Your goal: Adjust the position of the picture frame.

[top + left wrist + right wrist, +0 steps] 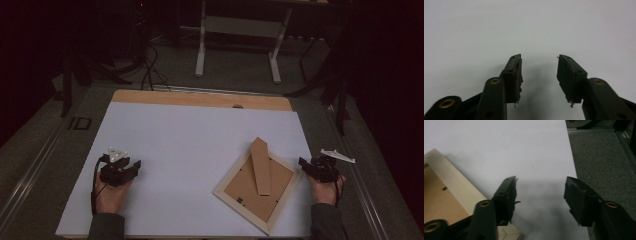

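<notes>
Left gripper (pixel 539 75) gapes over bare white table (pixel 190 135); right gripper (pixel 540 200) gapes beside the face-down, dimly lit picture frame (pixel 257 186), apparently untouched.

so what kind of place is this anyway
Probably a lab or workshop set up for recording, not a home: a white-covered table holding a picture frame lying face down, cables on grey carpet, and a bare desk frame behind.

High view looks forward and down over the desk (pixel 200 135); both gripper views skim low, close above its white surface
</notes>
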{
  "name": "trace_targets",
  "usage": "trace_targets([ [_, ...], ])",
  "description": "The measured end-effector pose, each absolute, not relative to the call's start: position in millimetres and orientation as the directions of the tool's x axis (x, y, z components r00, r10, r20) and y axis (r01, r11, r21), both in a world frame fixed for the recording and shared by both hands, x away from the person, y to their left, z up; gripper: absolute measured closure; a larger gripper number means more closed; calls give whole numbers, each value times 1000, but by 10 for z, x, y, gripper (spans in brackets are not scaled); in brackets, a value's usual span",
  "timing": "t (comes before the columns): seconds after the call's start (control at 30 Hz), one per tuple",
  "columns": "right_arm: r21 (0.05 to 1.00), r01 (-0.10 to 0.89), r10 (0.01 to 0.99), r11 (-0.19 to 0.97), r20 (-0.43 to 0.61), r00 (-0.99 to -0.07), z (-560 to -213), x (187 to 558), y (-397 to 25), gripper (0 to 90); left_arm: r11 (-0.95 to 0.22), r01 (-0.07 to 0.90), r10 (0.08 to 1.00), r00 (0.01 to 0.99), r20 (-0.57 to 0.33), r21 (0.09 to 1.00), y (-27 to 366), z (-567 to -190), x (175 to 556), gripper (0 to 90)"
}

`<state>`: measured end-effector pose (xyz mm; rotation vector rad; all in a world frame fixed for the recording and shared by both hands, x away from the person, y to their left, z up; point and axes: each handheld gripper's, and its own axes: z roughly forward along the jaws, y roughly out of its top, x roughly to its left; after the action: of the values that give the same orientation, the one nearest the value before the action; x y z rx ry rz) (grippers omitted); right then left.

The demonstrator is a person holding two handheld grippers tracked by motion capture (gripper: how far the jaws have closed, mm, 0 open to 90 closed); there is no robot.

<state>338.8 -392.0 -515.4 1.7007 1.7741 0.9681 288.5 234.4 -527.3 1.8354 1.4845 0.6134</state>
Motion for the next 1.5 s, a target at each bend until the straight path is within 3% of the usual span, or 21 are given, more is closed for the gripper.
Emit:
trace_targets([
  [0.13,779,627,986,-2,105,-127,-5122,3335,-3863,523,-115,634,956,281,-89,765,2354,-5194,2824,588],
  [0.27,784,621,985,12,98,-143,-5100,3299,-3827,533,-122,634,954,288,-86,763,2348,-5163,2804,555],
  [0.33,779,626,977,-17,147,-156,-5100,3265,-3812,538,-114,630,949,296,-103,768,2365,-5149,2760,551],
  [0.57,786,617,972,32,120,-203,-5043,3238,-3731,560,-149,617,938,335,-87,772,2359,-5127,2712,539],
  [0.73,780,619,959,87,102,-263,-5008,3222,-3683,619,-180,611,921,380,-86,771,2291,-5123,2719,588],
  [1.0,774,626,958,97,98,-270,-5031,3165,-3640,750,-222,599,893,441,-86,770,2144,-5117,2720,632],
  [1.17,767,631,956,114,88,-280,-5045,3122,-3617,836,-246,590,878,471,-81,769,2057,-5107,2719,673],
  [1.23,757,640,955,130,78,-286,-5052,3086,-3613,893,-261,590,874,480,-72,764,2043,-5107,2719,744],
  [1.4,740,658,959,137,68,-277,-5068,3046,-3625,898,-267,577,870,488,-64,772,2058,-5090,2703,900],
  [1.5,732,668,962,130,71,-264,-5077,3025,-3641,898,-270,571,868,493,-61,775,2060,-5081,2698,900],
])
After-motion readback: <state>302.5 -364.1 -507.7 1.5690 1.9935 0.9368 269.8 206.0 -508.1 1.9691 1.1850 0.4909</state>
